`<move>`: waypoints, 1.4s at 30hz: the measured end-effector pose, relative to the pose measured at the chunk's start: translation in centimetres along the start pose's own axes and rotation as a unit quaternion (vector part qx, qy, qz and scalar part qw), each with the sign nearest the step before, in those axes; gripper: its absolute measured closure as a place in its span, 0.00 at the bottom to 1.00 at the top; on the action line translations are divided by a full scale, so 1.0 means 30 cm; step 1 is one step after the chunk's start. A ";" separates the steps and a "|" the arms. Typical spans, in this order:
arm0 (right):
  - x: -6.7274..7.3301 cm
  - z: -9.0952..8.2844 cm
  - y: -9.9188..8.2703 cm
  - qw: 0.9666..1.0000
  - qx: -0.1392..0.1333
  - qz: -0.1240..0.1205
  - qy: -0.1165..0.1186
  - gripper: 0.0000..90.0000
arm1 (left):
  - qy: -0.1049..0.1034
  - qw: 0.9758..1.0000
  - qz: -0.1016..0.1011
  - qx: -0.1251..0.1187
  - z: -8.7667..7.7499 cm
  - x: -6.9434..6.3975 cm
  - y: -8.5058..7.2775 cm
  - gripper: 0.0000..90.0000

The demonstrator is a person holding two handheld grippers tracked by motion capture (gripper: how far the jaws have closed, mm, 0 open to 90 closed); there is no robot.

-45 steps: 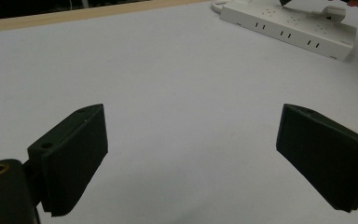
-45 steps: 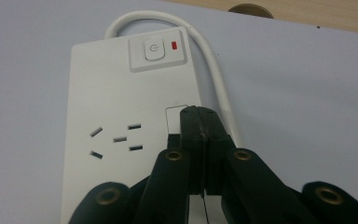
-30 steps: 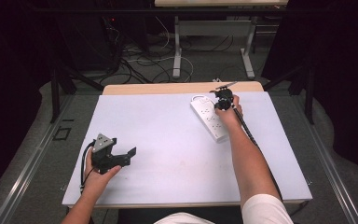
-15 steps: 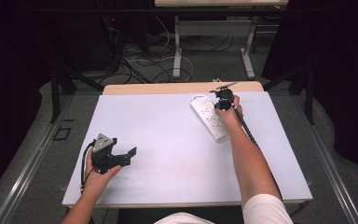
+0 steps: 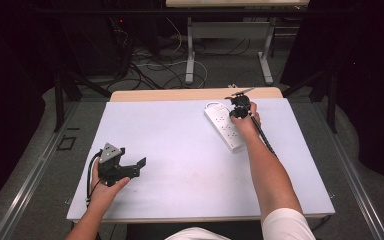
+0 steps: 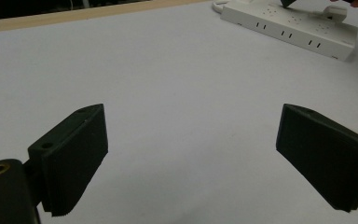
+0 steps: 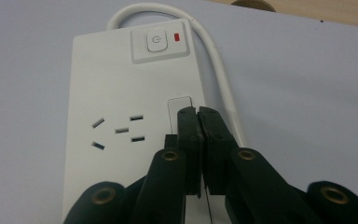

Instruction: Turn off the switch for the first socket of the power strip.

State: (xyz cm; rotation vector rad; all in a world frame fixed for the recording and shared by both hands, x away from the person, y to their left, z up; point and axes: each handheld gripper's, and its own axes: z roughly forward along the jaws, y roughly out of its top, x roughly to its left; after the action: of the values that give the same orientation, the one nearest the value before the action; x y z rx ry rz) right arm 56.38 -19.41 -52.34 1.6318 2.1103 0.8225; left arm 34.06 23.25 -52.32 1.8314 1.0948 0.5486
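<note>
At the far right of the white table (image 5: 180, 150), my right gripper (image 7: 198, 112) hangs over the white power strip (image 7: 116, 84), its jaws pressed together with nothing between them, tips just short of the power switch (image 7: 158, 44). My left gripper (image 5: 130, 167) rests near the front left, jaws spread wide and empty.

Dark room; grey floor (image 5: 40, 165); tangled cables (image 5: 155, 65); second table's white legs (image 5: 190, 50).
</note>
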 end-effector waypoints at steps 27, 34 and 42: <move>0.053 -0.072 0.007 0.998 -0.020 -0.044 0.030 0.95 | 0.003 1.000 -0.001 0.003 0.008 0.001 -0.002 0.10; 0.076 -0.120 0.009 0.997 -0.030 -0.058 0.042 0.94 | 0.006 1.000 -0.001 0.001 0.004 -0.002 -0.002 0.10; 0.110 -0.167 0.000 0.995 -0.040 -0.078 0.054 0.92 | 0.004 1.000 0.002 0.002 -0.001 -0.002 -0.002 0.11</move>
State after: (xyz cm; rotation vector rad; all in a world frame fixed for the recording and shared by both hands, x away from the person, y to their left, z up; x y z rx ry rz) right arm 52.48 -17.40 -48.22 1.3918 2.2143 0.9492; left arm 33.98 23.21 -52.38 1.8366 1.0984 0.5580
